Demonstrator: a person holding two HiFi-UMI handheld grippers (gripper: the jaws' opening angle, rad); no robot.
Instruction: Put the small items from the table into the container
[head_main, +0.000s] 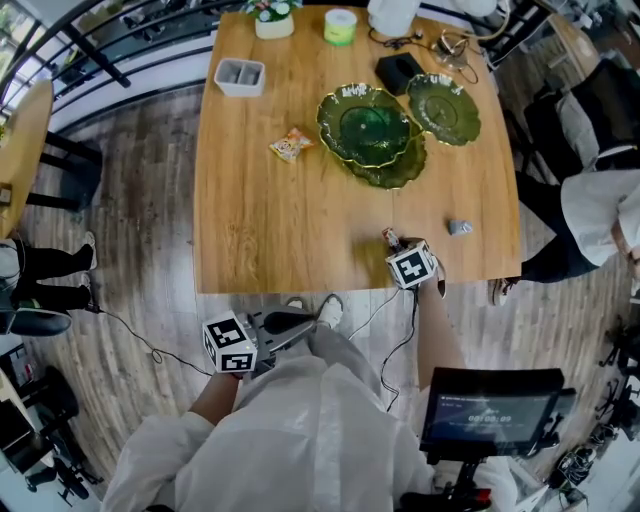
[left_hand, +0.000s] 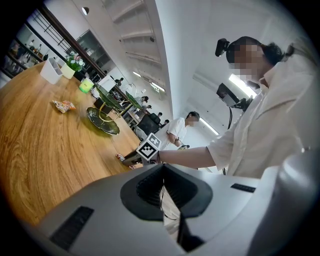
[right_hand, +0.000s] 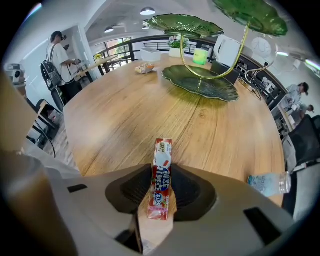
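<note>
One table (head_main: 260, 220), three green leaf dishes (head_main: 370, 125), one white container (head_main: 240, 76), three small items.
Right gripper (head_main: 392, 242) is pinching the candy stick (right_hand: 162, 170) at the near edge, long axis along the jaws, tip aiming at the tabletop. Snack packet (head_main: 291, 146) is lying between it and the far-left container, wrapper (head_main: 459, 227) by the right edge. Left gripper (left_hand: 164, 190) is hanging pressed together, empty.

light: bright, even, from ceiling lamps (right_hand: 147, 11)
shadows: soft, faint
edges: fisheye bend, dark corners
glare: far white wall (left_hand: 200, 50) washed out
</note>
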